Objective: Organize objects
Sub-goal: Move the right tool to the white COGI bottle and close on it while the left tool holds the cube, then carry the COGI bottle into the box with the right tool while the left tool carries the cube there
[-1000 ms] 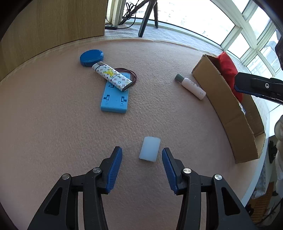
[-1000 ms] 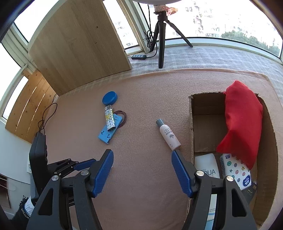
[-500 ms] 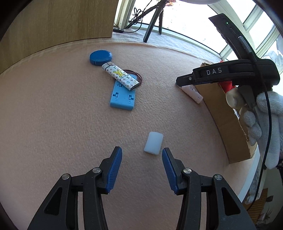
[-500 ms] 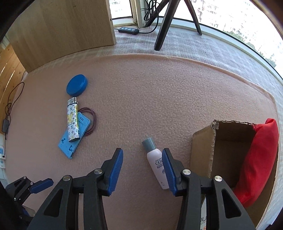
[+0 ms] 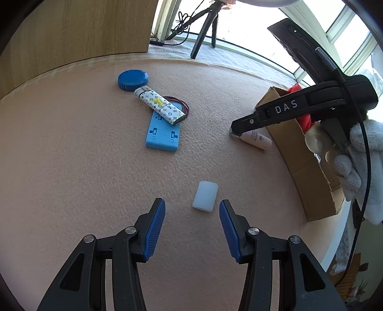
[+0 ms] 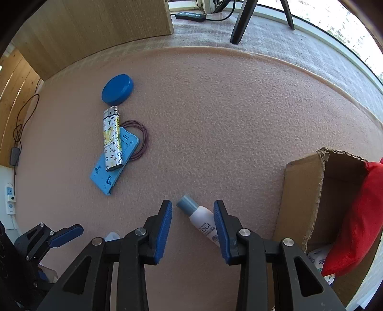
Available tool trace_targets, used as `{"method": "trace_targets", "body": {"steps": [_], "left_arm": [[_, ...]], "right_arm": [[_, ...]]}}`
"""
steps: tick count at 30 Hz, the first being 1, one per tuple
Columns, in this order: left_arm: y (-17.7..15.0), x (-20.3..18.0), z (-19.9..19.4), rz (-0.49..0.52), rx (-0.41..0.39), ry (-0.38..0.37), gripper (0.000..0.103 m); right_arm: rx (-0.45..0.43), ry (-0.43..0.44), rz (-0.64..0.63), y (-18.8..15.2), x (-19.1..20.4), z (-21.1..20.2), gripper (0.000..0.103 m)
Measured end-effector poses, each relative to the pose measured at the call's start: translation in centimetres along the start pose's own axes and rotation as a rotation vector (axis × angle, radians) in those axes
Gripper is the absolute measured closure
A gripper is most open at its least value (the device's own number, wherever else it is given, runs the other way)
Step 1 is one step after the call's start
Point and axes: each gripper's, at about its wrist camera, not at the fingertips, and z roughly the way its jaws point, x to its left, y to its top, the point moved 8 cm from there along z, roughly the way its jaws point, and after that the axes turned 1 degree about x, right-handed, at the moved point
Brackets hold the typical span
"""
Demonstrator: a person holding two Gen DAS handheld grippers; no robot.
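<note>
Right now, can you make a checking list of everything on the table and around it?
Surface: pink felt mat, flat.
Job's things: white bottle lying between right gripper fingers; white block just ahead of left gripper; cardboard box holding red pouch.
Clutter: blue lid; patterned lighter on blue tray; hair tie.
Grippers: both open.
Cables: power strip; wall wire.
Surroundings: tripod, wooden panels, windows.

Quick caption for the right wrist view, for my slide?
Right gripper open around the white bottle beside the cardboard box.
</note>
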Motion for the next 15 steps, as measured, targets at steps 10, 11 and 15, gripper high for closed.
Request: {"method": "trace_targets", "body": {"steps": [10, 11, 15], "left_arm": [[-0.1, 0.0, 0.2, 0.011, 0.01, -0.003, 0.052], [-0.1, -0.1, 0.3, 0.012, 0.011, -0.005, 0.052], [-0.1, -0.4, 0.4, 0.021, 0.015, -0.007, 0.052]], "right_arm": [[0.041, -0.083, -0.03, -2.0, -0.8, 0.8, 0.07], [0.055, -0.055, -0.017, -2.4, -0.6, 0.9, 0.07], [0.043, -0.017, 0.006, -3.8, -0.3, 0.7, 0.07]]}}
